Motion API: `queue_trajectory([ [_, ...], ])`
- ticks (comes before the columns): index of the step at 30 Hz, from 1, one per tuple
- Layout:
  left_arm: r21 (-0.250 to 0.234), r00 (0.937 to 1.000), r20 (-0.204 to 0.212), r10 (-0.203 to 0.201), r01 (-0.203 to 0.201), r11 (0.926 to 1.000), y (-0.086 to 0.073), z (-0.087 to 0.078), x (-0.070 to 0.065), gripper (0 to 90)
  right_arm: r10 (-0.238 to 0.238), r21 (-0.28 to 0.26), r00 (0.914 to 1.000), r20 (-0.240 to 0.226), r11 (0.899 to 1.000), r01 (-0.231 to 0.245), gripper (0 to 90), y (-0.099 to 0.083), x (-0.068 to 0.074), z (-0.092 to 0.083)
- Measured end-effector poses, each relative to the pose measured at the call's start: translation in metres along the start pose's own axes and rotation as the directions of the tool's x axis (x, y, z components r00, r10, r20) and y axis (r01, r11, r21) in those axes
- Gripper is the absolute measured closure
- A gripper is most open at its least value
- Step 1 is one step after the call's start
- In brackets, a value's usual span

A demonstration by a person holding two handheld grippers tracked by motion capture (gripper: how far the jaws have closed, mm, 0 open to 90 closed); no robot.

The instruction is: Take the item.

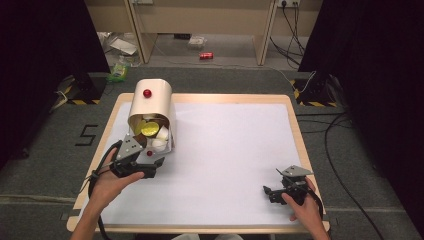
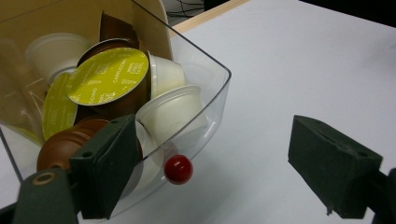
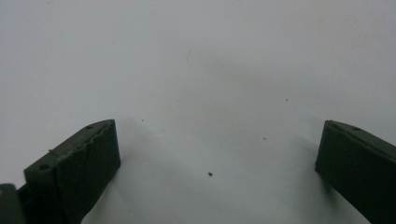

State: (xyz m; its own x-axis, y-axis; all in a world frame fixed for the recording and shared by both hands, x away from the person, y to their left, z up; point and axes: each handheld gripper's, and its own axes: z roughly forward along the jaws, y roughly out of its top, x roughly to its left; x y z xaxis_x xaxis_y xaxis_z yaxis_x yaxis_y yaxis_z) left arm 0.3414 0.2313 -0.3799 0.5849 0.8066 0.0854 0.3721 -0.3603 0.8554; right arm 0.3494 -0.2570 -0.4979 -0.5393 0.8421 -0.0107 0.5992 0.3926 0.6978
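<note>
Hovering at the left middle of the high view, my left gripper (image 1: 150, 167) has its fingers wide apart and empty, and the red knob (image 2: 178, 169) on the clear drawer front (image 2: 205, 100) sits just beside the left finger (image 2: 107, 163), between the two. The capsule dispenser (image 1: 152, 107) runs lengthwise toward the upper frame; coffee capsules (image 2: 105, 79) crowd the drawer. My right gripper (image 1: 280, 192), fingers also spread and empty, rests far off at lower right on the bare worktop (image 1: 235, 145).

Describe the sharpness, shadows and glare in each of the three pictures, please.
High view: even light, dark curtained sides. Left gripper view: capsules sharp, near jaws soft, faint glare on the clear drawer. Right gripper view: jaws blurred, soft shadows on the white table.
</note>
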Motion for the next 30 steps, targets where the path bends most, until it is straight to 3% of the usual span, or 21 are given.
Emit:
queue_trajectory([
  [20, 0.007, 0.9996, 0.026, -0.012, 0.012, 0.9999, -0.006, -0.006, -0.001, 16.0, 0.001, -0.001, 1.0000, 0.000, 1.000, -0.001, 0.2, 0.000, 0.000, 0.000],
  [26, -0.030, 0.9996, 0.001, -0.029, 0.029, 0.9991, 0.002, -0.010, 0.004, 17.7, 0.001, -0.001, 1.0000, 0.000, 1.000, -0.001, 0.2, 0.000, 0.000, 0.000],
  [30, -0.029, 0.9997, -0.010, -0.020, 0.020, 0.9994, 0.009, -0.011, 0.006, 17.7, 0.000, 0.000, 1.0000, 0.000, 1.000, 0.000, 0.2, 0.000, 0.000, 0.000],
])
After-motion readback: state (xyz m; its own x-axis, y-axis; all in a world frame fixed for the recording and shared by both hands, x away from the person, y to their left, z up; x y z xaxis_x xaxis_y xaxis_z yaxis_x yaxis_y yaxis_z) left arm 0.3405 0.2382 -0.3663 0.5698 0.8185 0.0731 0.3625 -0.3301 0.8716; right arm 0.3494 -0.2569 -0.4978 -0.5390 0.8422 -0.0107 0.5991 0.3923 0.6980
